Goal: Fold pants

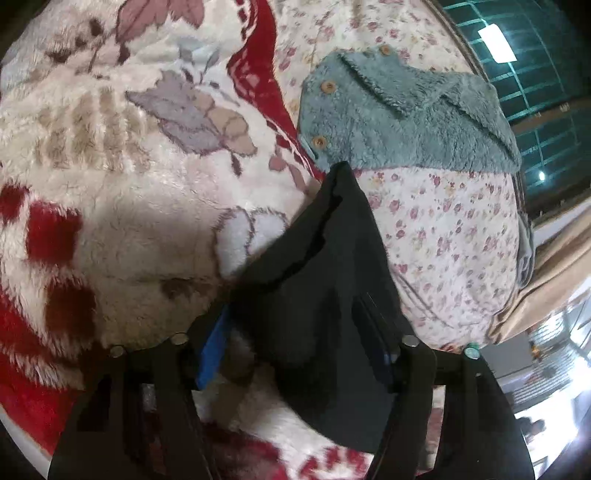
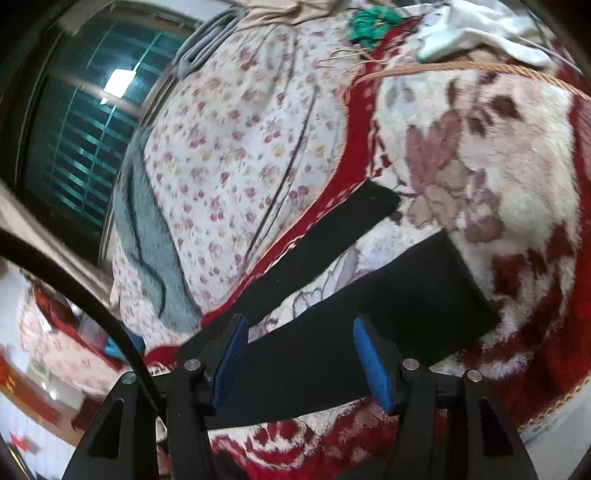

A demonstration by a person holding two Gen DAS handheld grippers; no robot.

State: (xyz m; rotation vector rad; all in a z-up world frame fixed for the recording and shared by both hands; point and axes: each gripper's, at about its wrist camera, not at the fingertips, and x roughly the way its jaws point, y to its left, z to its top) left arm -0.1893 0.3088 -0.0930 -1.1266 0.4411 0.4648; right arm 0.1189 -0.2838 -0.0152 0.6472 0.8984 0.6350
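Observation:
Black pants (image 2: 406,295) lie on a plush red-and-white flowered blanket (image 2: 498,166), the two legs spread apart in a V. My right gripper (image 2: 301,325) hovers over the nearer leg, open, both blue pads (image 2: 373,365) showing with the cloth below them. In the left wrist view a bunched part of the pants (image 1: 325,258) rises between the fingers of my left gripper (image 1: 295,332) and covers the right finger. The left blue pad (image 1: 212,347) stands clear of the cloth, and the jaws are wide apart.
A grey-blue fleece jacket (image 1: 388,110) with wooden buttons lies on a floral sheet (image 1: 443,229) beyond the blanket (image 1: 110,184). White cloth (image 2: 480,29) and a green bundle (image 2: 369,22) sit at the far edge. A black cable (image 2: 74,280) crosses the left.

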